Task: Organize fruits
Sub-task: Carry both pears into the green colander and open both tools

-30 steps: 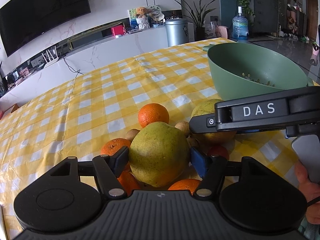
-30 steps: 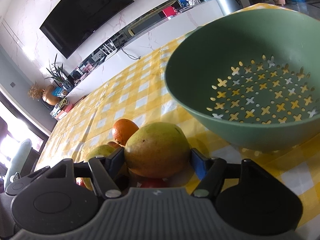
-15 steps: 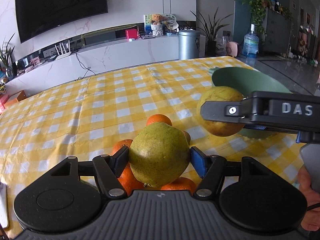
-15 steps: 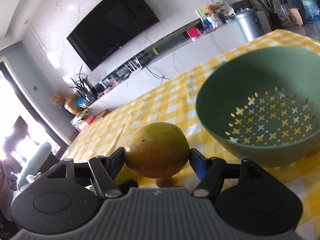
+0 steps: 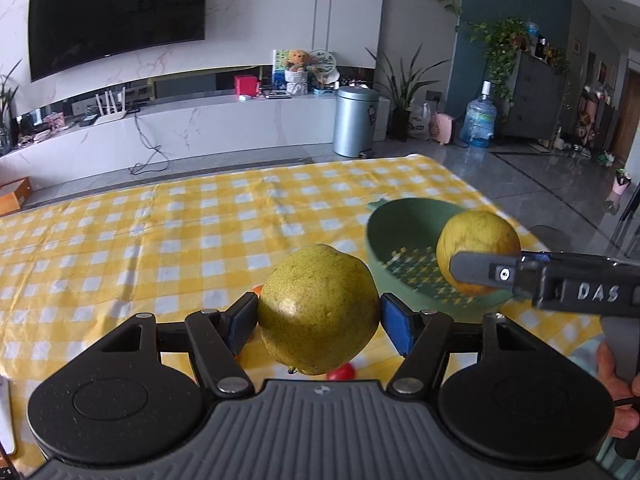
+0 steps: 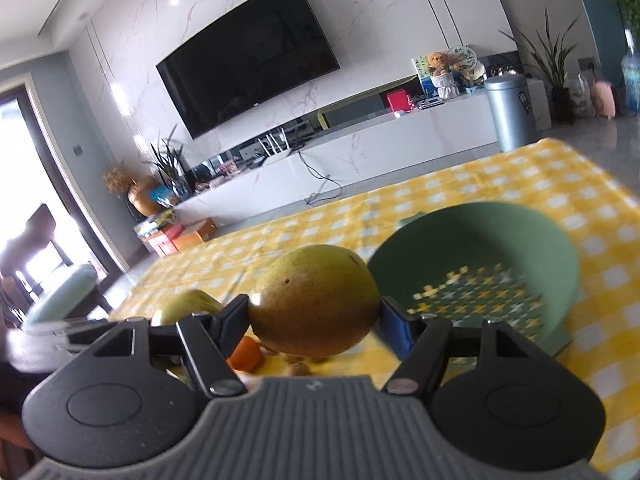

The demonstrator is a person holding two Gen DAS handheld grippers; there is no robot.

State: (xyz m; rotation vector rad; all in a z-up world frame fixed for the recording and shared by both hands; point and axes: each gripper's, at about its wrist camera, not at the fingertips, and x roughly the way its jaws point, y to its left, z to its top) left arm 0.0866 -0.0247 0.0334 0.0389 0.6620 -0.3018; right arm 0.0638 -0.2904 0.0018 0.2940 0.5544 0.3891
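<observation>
Yellow-and-white checked cloth is covering the bench [image 5: 160, 240], with a dark television on the marble wall far behind it. Left tool [image 5: 319, 322] is clenching a green pear [image 5: 318, 308] between its blue pads, holding it clear above the cloth; a small red fruit [image 5: 342, 372] is peeking out just beneath the pear, and a sliver of orange [image 5: 258, 289] is showing at its left edge. Right tool [image 6: 315, 318] is gripping a yellower, brown-tinged pear [image 6: 316, 300] in the same way, lifted off the bench; from the left wrist view that pear is hanging in front of the green colander bowl [image 5: 400, 216], which is sitting on the cloth at the right. Below the right tool, an orange [image 6: 245, 354] and some small brown fruits [image 6: 298, 369] are lying on the cloth; a person's hand [image 5: 616, 392] is grasping the right tool's handle.
</observation>
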